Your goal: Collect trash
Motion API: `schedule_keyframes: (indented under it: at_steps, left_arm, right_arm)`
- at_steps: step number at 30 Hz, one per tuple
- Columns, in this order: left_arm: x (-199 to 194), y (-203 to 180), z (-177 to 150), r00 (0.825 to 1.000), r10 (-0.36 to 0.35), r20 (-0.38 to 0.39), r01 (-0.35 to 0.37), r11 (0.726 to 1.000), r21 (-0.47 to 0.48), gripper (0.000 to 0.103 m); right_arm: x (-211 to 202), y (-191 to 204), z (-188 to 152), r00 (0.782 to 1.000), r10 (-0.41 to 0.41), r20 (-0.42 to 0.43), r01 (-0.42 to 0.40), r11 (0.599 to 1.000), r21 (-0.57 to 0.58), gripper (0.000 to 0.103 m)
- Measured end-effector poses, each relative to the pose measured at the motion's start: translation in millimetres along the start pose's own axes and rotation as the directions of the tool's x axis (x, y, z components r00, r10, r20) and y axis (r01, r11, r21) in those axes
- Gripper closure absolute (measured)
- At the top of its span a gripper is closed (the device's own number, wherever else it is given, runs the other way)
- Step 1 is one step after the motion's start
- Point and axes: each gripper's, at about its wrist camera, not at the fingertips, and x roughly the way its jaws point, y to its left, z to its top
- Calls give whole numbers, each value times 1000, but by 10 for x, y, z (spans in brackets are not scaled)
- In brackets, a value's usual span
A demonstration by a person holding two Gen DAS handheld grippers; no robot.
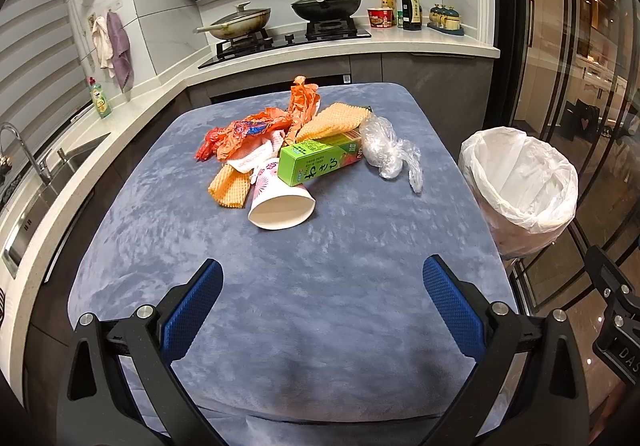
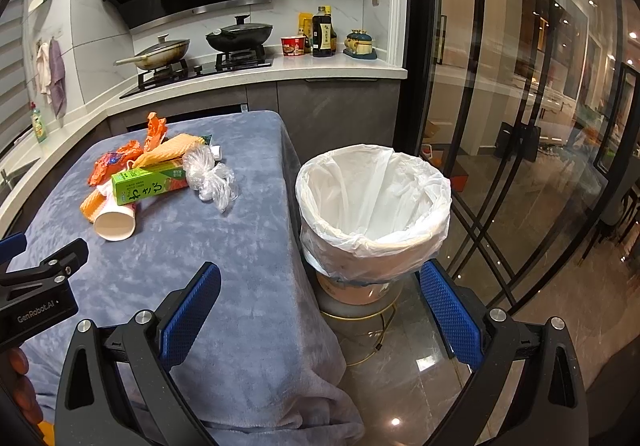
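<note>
A pile of trash lies on the blue-covered table [image 1: 280, 306]: a green carton [image 1: 320, 162], a tipped paper cup [image 1: 280, 208], orange wrappers [image 1: 248, 132], yellow mesh pieces [image 1: 334, 120] and a crumpled clear plastic bag [image 1: 390, 150]. The pile also shows in the right wrist view, with the carton [image 2: 150, 186], cup [image 2: 116, 224] and clear bag [image 2: 210, 176]. A bin with a white liner [image 2: 374, 206] stands right of the table; it also shows in the left wrist view [image 1: 520, 182]. My left gripper [image 1: 322, 286] is open and empty, short of the pile. My right gripper [image 2: 320, 286] is open and empty, over the table's right edge, near the bin.
A kitchen counter [image 1: 280, 46] with a stove, two pans and bottles runs behind the table. A sink [image 1: 36, 174] is at the left. Glass doors [image 2: 520, 126] stand at the right. The bin sits on a small gold-framed stool [image 2: 360, 326] on a glossy floor.
</note>
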Motion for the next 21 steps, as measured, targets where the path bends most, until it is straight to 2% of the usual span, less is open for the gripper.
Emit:
schedule_keyframes:
  at_steps: [21]
  left_arm:
    - [-11,25,-4,1000,3,1,-3,1000,-7,7]
  right_arm:
    - [5,31,9,1000,0,2,0,1000,-6,7]
